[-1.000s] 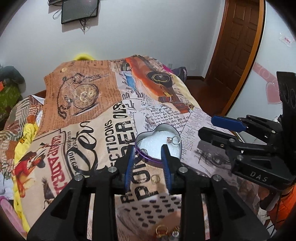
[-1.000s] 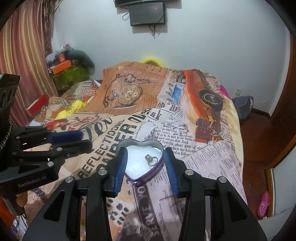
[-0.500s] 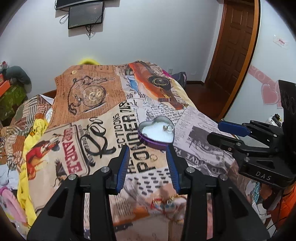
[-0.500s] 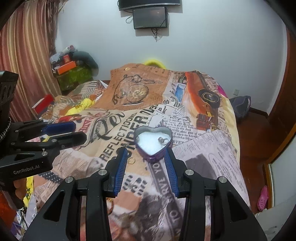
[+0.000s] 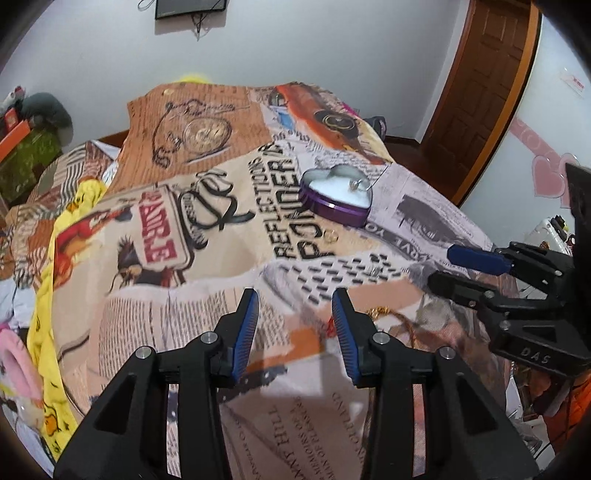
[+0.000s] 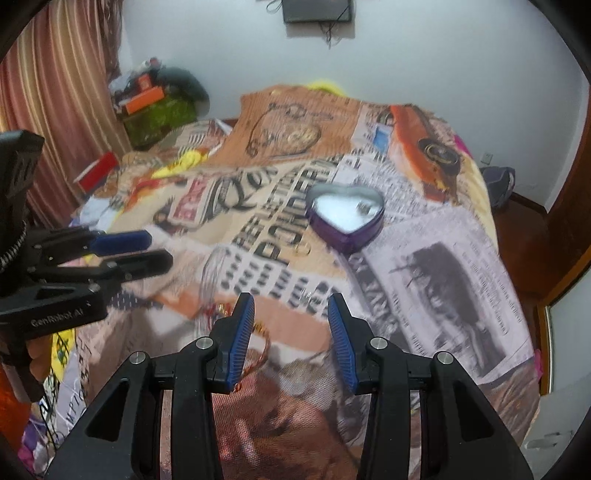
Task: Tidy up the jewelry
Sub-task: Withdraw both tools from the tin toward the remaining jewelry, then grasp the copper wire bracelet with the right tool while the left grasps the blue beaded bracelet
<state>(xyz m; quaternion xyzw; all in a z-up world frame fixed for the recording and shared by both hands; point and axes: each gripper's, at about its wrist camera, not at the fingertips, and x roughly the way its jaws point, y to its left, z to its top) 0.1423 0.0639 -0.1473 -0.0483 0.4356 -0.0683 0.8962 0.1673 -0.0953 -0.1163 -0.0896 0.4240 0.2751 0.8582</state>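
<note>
A purple heart-shaped tin (image 5: pixel 338 195) with a white lining sits on the printed bedspread; a silver ring (image 5: pixel 355 185) lies inside it. It also shows in the right wrist view (image 6: pixel 345 218). A gold ring (image 5: pixel 332 235) lies on the cloth in front of the tin. Gold chain jewelry (image 5: pixel 384 314) lies near the bed's front, by my left gripper. My left gripper (image 5: pixel 295 328) is open and empty, well short of the tin. My right gripper (image 6: pixel 291 328) is open and empty, above a gold chain (image 6: pixel 258 332).
The printed bedspread (image 5: pixel 207 258) covers the bed. A yellow cloth (image 5: pixel 48 295) hangs off its left side. A wooden door (image 5: pixel 484 81) stands at the right. Boxes and clutter (image 6: pixel 155 107) sit by the striped curtain (image 6: pixel 55 92). A screen (image 6: pixel 316 11) hangs on the wall.
Both grippers have pulled back from the heart tin toward the bed's front edge. The tin now looks smaller and farther off. Both stay open and empty.
</note>
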